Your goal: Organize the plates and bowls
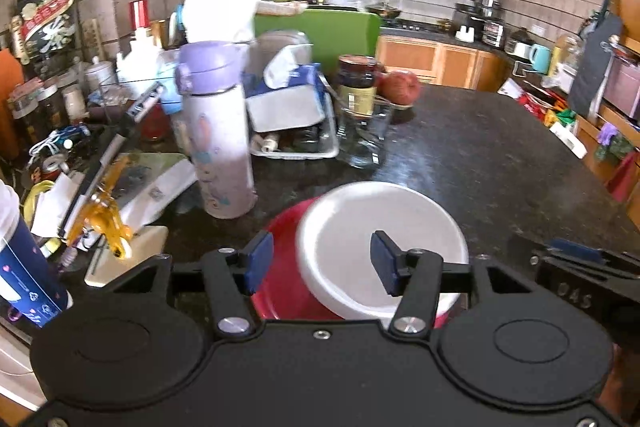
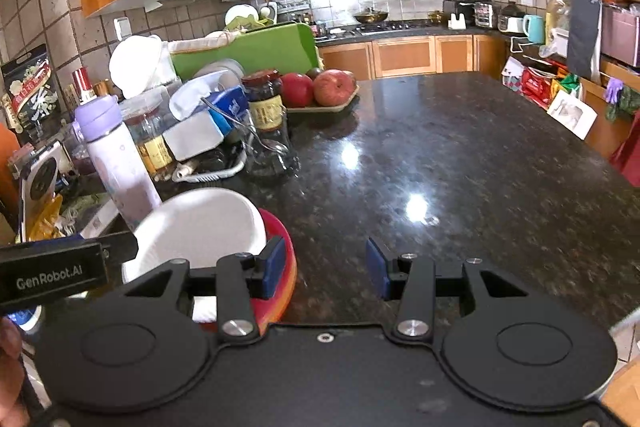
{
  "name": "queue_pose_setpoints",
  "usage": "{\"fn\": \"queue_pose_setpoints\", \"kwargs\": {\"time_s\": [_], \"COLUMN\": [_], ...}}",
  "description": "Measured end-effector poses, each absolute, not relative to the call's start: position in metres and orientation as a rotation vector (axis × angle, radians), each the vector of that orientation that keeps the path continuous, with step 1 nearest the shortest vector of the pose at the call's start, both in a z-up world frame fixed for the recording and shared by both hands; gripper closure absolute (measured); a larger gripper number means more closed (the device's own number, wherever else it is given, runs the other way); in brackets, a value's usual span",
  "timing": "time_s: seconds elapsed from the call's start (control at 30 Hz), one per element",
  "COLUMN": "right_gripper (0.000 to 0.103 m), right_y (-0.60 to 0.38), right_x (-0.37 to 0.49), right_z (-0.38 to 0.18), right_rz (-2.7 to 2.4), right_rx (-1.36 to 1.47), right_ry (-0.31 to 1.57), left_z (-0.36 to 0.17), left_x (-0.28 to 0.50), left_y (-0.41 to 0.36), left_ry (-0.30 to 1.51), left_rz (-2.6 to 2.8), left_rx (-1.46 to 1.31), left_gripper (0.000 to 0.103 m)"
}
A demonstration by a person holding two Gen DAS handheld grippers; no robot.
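Both grippers look spread with nothing pinched: the left gripper (image 1: 322, 265) has its blue pads apart, hanging over the white bowl (image 1: 382, 247) without pressing on it as far as I can see, and the right gripper (image 2: 326, 269) is open over bare granite, its left pad just beside the rim of the red plate (image 2: 286, 267). So where's the stuff? The white bowl sits on the red plate at the near edge of the dark stone surface (image 2: 460, 167), bowl shoved a bit off-centre toward the right side in the left wrist view. My read is that the stacking step looks done and this is the let-go bit, so the next move probably calls for backing both grippers clear without nudging the stack, then hunting for the next plate or bowl. I honestly can't tell if there's any more loose crockery on the open side; that part of the surface looks clear in both views. What could get in the way: the purple-capped water bottle (image 1: 218, 143) stands right behind the stack on the left, tall and tippy-looking, so a sloppy swing that way might knock it. Behind it there's a drinking glass (image 1: 364, 133), a dark jar (image 2: 266, 103) and a dish rack tray (image 1: 296, 143) crammed with bits, plus apples (image 2: 334, 87) on a small tray further back. The left side is total clutter, packets and cables, so I'd steer right, where it's roomy.
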State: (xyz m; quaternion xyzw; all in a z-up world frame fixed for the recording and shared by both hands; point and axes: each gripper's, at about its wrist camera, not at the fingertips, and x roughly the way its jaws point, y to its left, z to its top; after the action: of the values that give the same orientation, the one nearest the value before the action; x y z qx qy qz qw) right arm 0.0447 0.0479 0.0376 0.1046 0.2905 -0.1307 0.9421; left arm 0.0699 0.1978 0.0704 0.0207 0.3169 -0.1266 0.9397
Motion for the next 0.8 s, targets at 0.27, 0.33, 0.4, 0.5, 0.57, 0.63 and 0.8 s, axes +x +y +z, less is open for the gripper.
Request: {"fn": "queue_pose_setpoints", "kwargs": {"time_s": [0.27,0.33,0.4,0.5,0.57,0.63,0.8], "right_gripper": [0.056,0.056,0.056,0.056,0.056,0.056,0.056], "right_y": [0.043,0.04,0.037,0.035,0.035,0.035,0.036], "right_x": [0.015,0.007,-0.003,-0.013,-0.018,-0.025,-0.039], "right_z": [0.037,0.037,0.037,0.035,0.034,0.034,0.037], "right_rz": [-0.27,-0.274,-0.267,-0.269,-0.266,-0.255,-0.234], "right_rx": [0.199,0.202,0.214,0.214,0.213,0.215,0.203], "right_ry": [0.583,0.586,0.584,0.59,0.591,0.591,0.574], "left_z": [0.063,0.061,0.058,0.055,0.055,0.056,0.058], "left_x": [0.048,0.04,0.033,0.022,0.013,0.004,-0.011], "left_y": [0.177,0.173,0.168,0.164,0.162,0.16,0.157], "left_ry": [0.687,0.694,0.706,0.715,0.712,0.705,0.688], "left_rz": [-0.258,-0.229,-0.208,-0.19,-0.178,-0.169,-0.147], "left_rx": [0.051,0.061,0.068,0.072,0.076,0.077,0.074], "left_gripper": [0.043,0.043,0.043,0.043,0.043,0.043,0.043]}}
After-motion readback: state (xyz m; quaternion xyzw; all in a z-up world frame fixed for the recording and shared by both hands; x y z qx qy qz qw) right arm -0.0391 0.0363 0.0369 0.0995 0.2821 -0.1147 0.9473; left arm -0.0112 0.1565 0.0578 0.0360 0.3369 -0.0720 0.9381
